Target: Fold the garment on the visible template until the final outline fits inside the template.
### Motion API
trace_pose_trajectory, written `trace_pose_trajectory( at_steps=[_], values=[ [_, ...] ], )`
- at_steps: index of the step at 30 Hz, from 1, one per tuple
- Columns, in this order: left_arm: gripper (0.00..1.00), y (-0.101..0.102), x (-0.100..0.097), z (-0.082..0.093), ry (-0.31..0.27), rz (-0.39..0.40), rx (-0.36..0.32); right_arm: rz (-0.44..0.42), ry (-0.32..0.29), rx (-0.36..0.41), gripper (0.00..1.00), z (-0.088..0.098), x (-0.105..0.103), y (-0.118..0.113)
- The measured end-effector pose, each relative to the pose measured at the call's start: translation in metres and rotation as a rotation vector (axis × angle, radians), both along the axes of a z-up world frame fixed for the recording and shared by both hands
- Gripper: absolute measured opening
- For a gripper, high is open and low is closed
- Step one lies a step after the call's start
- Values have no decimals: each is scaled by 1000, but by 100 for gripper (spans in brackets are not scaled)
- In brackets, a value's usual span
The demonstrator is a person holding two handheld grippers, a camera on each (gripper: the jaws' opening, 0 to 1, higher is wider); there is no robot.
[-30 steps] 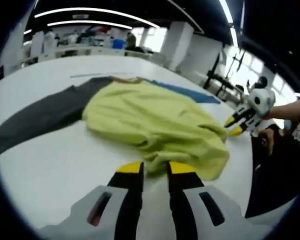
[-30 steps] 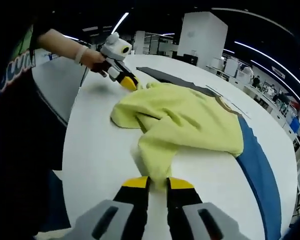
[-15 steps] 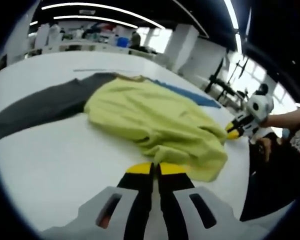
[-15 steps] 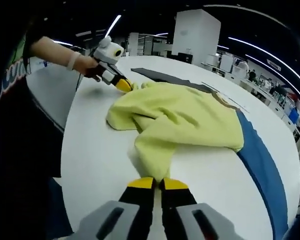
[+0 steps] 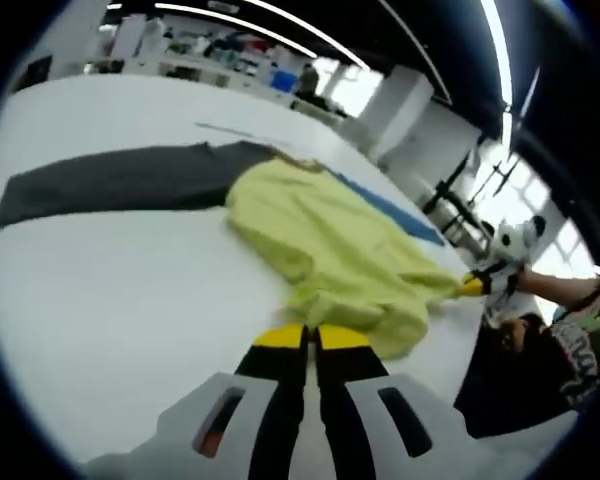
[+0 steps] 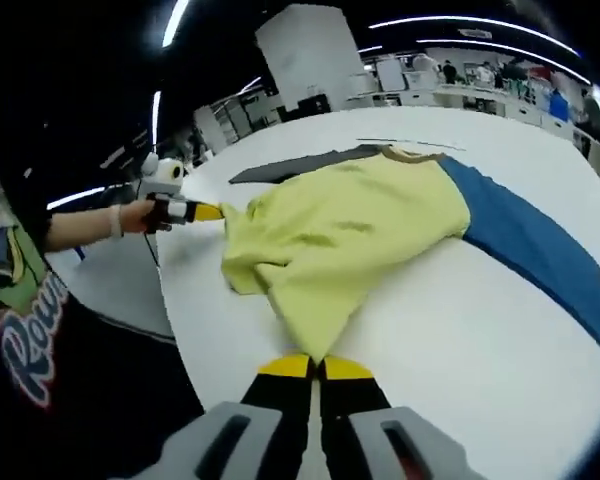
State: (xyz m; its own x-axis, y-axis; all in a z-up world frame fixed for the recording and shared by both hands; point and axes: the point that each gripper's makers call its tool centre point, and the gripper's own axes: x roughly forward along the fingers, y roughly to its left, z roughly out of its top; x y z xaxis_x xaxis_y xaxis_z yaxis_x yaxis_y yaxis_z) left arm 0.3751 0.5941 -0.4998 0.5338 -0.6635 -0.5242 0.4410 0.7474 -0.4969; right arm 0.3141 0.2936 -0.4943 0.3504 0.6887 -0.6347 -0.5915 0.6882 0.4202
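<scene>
Pinching the yellow garment point(image 5: 330, 250) edge, both grippers point(image 5: 311, 336) point(image 6: 315, 367) on white table point(image 5: 110, 290).

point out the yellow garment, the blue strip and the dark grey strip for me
yellow garment point(image 6: 350, 225): right gripper view, middle of its top surface.
blue strip point(image 6: 525, 240): right gripper view, bare middle of the band on the table.
dark grey strip point(image 5: 120, 180): left gripper view, middle of the band left of the garment.

Both views look low and close, from opposite corners, across the garment point(image 5: 340, 255).

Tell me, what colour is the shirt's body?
Light yellow-green. The shirt's body shows best in the right gripper view.
</scene>
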Motion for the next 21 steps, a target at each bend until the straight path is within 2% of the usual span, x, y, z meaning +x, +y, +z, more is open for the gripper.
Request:
trace_pose_trajectory(
  at_steps=[3,6,10,16,17,20,21],
  values=[
    [0,6,-11,9,38,54,-40,-59,59,79,0,11,-3,-3],
    [0,14,-21,8,71,68,-22,-94,118,126,0,16,-9,-5],
    [0,22,-35,4,91,71,8,-97,146,119,0,12,-17,-12],
    [0,24,-56,-15,192,59,48,-100,217,109,0,-5,-29,-13],
    [0,23,-59,-19,203,55,56,-99,250,107,0,-8,-34,-12],
    [0,24,-65,-26,248,64,51,-93,276,77,0,-19,-39,-13],
    [0,24,-67,-29,259,63,56,-92,267,78,0,-19,-39,-13]
  ],
)
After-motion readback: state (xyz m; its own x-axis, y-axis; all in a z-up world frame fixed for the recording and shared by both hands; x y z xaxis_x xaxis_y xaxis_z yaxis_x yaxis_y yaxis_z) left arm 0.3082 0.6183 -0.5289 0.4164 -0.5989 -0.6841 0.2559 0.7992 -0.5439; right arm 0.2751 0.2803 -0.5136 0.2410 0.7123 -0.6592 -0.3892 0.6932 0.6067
